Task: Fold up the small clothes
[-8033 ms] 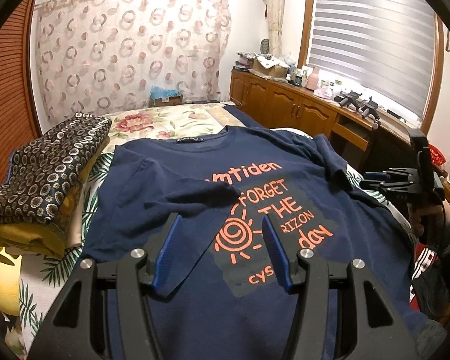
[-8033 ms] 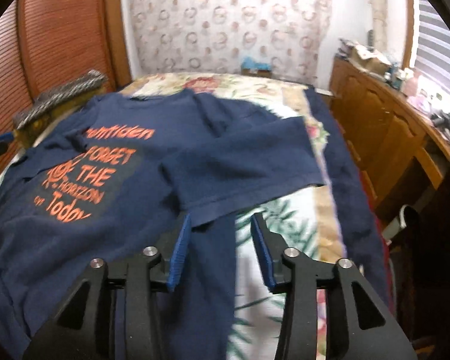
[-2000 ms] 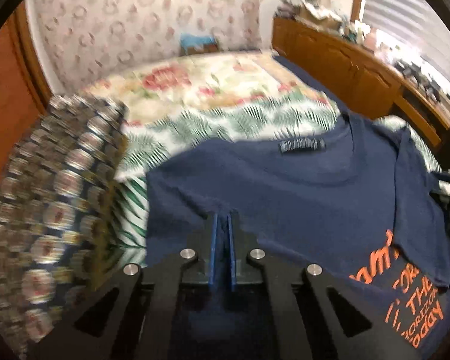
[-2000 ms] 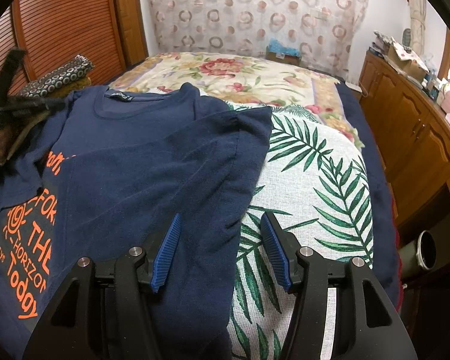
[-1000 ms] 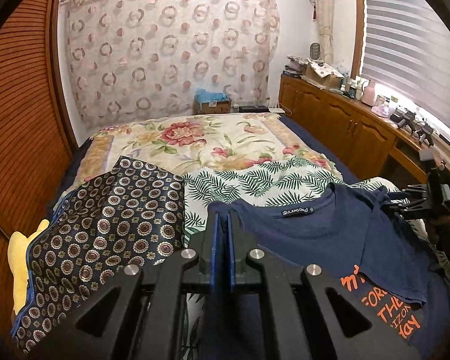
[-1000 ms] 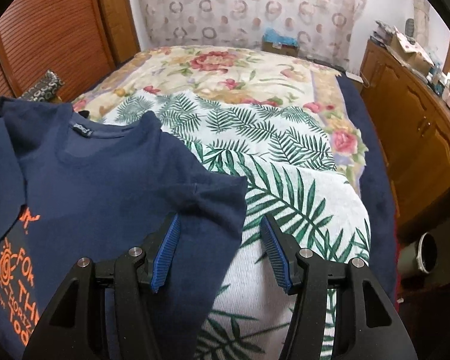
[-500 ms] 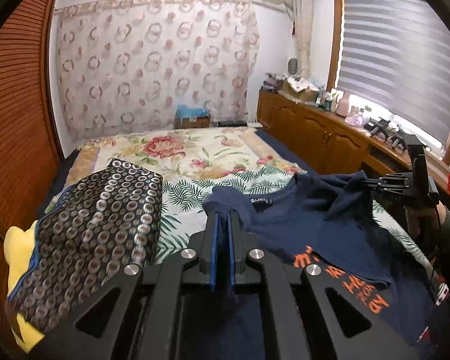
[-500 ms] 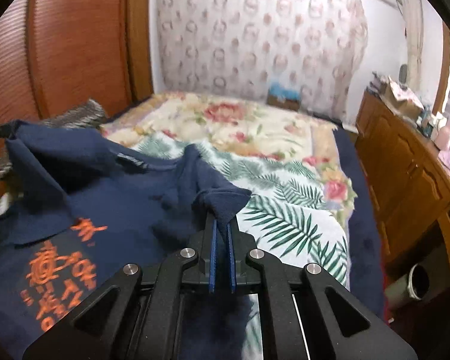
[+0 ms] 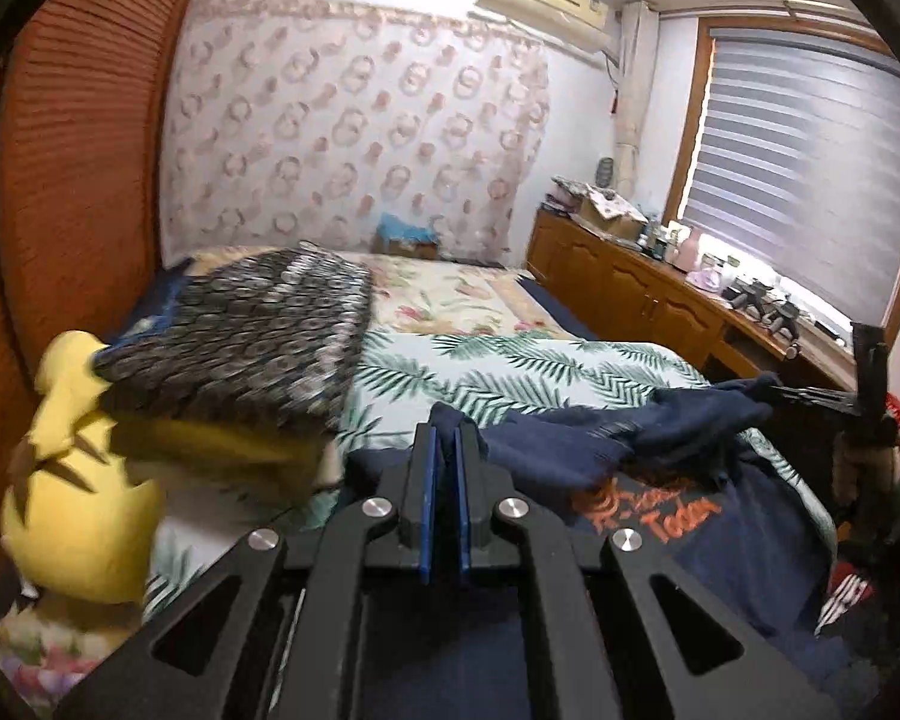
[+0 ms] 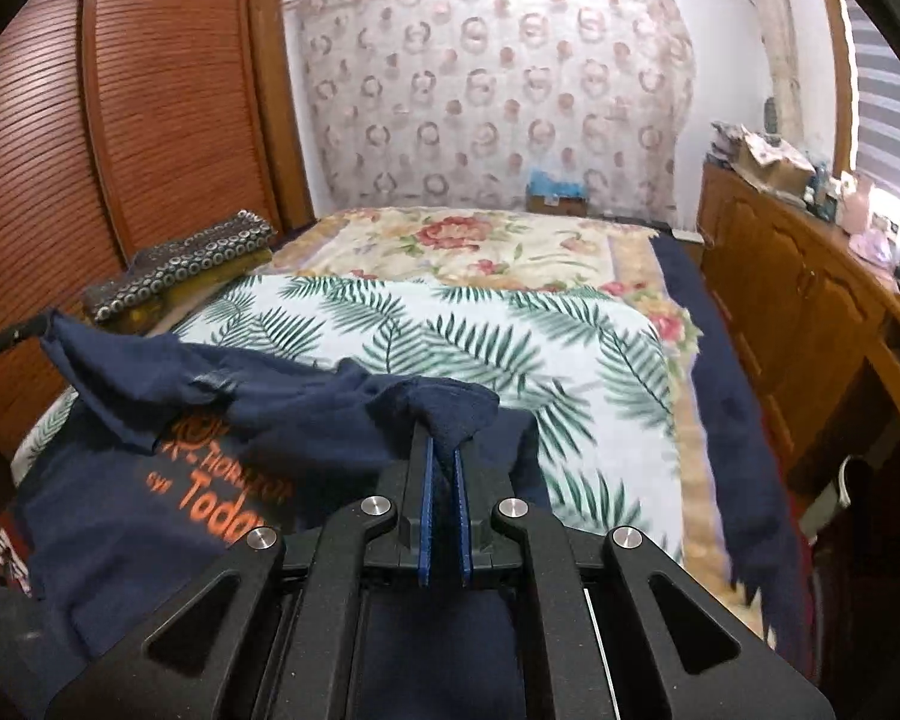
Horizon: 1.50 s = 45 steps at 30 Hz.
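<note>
Right wrist view: the right hand-held gripper (image 10: 442,468) now pinches the shirt (image 10: 120,516) too, like the left hand-held gripper (image 9: 443,456); the top half is lifting to fold.

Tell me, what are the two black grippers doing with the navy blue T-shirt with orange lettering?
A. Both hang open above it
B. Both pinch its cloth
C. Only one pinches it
B: the left gripper and the right gripper each have navy cloth of the T-shirt pinched between shut blue pads.
</note>
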### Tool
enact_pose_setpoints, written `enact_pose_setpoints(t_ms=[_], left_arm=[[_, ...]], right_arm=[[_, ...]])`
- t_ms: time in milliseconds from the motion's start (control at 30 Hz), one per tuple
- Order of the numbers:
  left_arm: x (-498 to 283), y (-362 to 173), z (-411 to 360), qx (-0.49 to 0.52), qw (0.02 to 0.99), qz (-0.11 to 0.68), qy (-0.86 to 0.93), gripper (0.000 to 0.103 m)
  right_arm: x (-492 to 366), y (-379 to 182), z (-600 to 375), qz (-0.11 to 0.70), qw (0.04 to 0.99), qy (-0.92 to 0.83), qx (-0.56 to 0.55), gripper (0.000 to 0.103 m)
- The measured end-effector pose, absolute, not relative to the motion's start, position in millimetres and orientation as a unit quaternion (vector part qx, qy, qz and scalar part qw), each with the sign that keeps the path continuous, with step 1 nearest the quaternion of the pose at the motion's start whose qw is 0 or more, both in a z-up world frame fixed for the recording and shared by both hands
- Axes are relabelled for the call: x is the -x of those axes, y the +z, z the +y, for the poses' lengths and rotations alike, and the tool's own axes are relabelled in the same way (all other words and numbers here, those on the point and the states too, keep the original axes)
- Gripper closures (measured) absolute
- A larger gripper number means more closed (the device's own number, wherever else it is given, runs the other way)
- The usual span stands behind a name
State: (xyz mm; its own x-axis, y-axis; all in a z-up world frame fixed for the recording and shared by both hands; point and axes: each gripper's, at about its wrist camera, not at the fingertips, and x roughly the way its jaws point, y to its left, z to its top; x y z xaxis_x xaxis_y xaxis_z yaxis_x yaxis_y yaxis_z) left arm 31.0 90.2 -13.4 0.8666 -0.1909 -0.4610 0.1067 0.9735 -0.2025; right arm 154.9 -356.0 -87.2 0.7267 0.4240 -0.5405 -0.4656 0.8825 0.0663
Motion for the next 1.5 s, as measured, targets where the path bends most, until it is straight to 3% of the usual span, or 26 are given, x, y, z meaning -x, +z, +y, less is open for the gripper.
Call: enact_pose_setpoints(t_ms=[400, 700, 867, 1000, 1133, 1200, 1267, 1367, 1500], left_arm=[[23, -24, 96, 0.082, 0.955, 0.277, -0.070, 0.100], [42, 1, 90, 0.063, 0.955, 0.280, -0.073, 0.097], [34, 1, 87, 0.054, 0.952, 0.291, -0.073, 0.081], [19, -9, 84, 0.040, 0.947, 0.311, -0.068, 0.067], [-2, -25, 85, 0.034, 0.938, 0.340, -0.064, 0.063], [-11, -31, 84, 0.033, 0.934, 0.351, -0.058, 0.062], [-21, -37, 84, 0.031, 0.931, 0.359, -0.058, 0.062], [-33, -45, 85, 0.031, 0.926, 0.370, -0.059, 0.061], [-50, -59, 88, 0.022, 0.920, 0.387, -0.055, 0.060]], right_arm=[[-93, -81, -373, 0.310, 0.916, 0.241, 0.077, 0.100], [-65, -63, -374, 0.342, 0.896, 0.255, 0.127, 0.099], [-68, -68, -377, 0.348, 0.897, 0.244, 0.122, 0.091], [-80, -65, -382, 0.342, 0.904, 0.225, 0.119, 0.090], [-96, -70, -380, 0.343, 0.906, 0.218, 0.115, 0.081], [-105, -75, -376, 0.346, 0.905, 0.218, 0.115, 0.072], [-115, -81, -371, 0.351, 0.903, 0.218, 0.116, 0.055], [-127, -86, -368, 0.356, 0.901, 0.219, 0.114, 0.045], [-141, -93, -365, 0.362, 0.900, 0.218, 0.106, 0.039]])
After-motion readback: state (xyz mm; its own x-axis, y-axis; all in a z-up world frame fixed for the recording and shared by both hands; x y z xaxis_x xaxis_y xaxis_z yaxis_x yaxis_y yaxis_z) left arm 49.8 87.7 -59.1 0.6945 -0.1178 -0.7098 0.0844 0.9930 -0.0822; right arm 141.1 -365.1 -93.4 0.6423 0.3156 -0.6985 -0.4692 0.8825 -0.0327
